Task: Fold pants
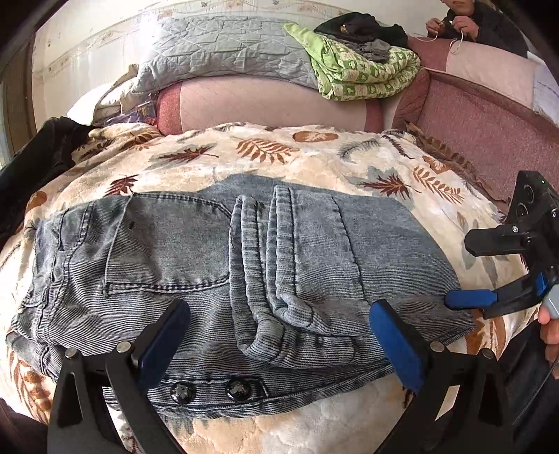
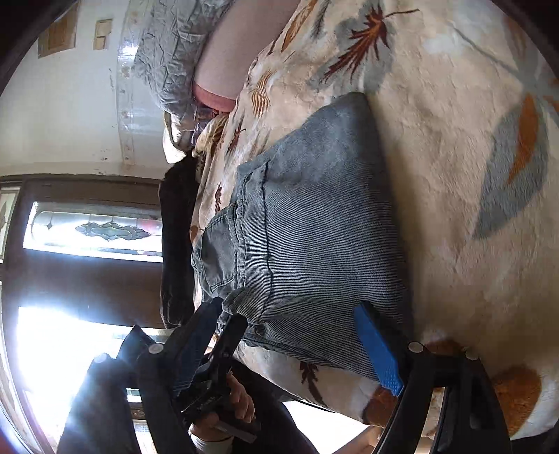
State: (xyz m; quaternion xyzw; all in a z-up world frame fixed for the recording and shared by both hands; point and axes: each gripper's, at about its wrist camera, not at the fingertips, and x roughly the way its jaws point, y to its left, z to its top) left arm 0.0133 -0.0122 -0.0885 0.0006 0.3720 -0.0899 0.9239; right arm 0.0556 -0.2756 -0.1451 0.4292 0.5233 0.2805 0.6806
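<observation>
Two views show the jeans [image 1: 216, 265] folded into a compact stack on a leaf-print blanket [image 1: 314, 157] spread over a bed.

From the left wrist, the stack runs left to right across the frame, waistband buttons [image 1: 209, 389] at the near edge and the hems folded over on top. The left gripper [image 1: 279, 345] hovers at that near edge with its fingers [image 1: 394, 342] spread wide and nothing between them. The right gripper [image 1: 468, 299] sits at the stack's right end, one blue pad just touching or just off the denim; from here it cannot be told whether it is parted or closed. Folded quilts [image 1: 227, 52] are piled on pink cushions [image 1: 265, 104] behind, with a seated person [image 1: 478, 21] in the far corner.

From the right wrist, the camera is rolled sideways. The jeans [image 2: 314, 227] stretch away from the fingers [image 2: 379, 352], which stand parted with the stack's near end between them, not clamped. The left gripper [image 2: 213, 352] and its hand [image 2: 237, 401] are at the lower left. A dark door with patterned glass [image 2: 97, 230] is beyond the bed.

A further fold would probably carry one end over the other, and the right gripper is nearer an end.
</observation>
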